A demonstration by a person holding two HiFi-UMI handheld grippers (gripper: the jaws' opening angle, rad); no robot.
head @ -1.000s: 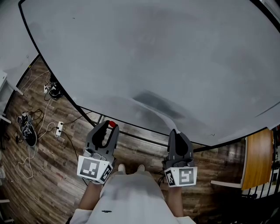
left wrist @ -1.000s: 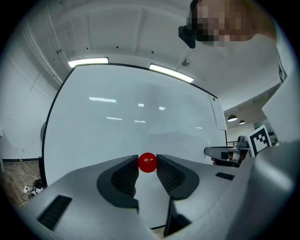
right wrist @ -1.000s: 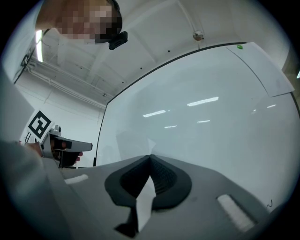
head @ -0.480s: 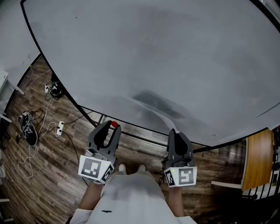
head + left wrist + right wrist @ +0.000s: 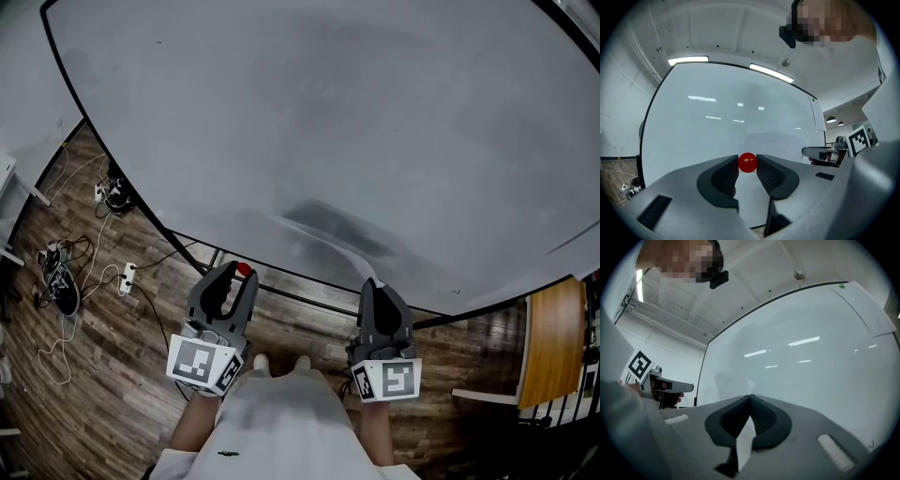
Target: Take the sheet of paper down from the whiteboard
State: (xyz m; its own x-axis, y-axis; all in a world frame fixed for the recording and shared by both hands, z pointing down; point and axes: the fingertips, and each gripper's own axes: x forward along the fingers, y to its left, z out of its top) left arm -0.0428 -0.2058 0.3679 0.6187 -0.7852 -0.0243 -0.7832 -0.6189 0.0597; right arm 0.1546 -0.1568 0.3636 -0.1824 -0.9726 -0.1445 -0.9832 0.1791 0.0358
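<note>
One whiteboard (image 5: 328,112) fills most of the head view, with one sheet of paper (image 5: 745,442), one round red magnet (image 5: 747,162) and two grippers before it; the left gripper (image 5: 233,277) has its jaws clenched on the red magnet, which sits right at their tips, below the board's lower edge and over the wood-plank floor (image 5: 94,375); the right gripper (image 5: 376,285) has its jaws pressed together on the sheet, a narrow white strip of which shows between the pads in the right gripper view; each gripper carries one marker cube, so two in all, the left cube (image 5: 199,361) and the right cube (image 5: 387,378); two light strips glow on the ceiling in the left gripper view, one (image 5: 689,60) beside the other (image 5: 771,73); on the floor at the left lie a tangle of cables (image 5: 56,272) and one white power strip (image 5: 126,277), and a wooden tabletop (image 5: 550,342) is cut off at the right edge; the sheet is white and plain, and pale against the pale board, so its outline is hard to trace; from the head view it rises from the right gripper in a soft curve before the board's lower part, with a dark shadow beside it; whether its far end touches the board cannot be told; a small green dot (image 5: 841,286) sits near the board's top edge, too small to identify.
</note>
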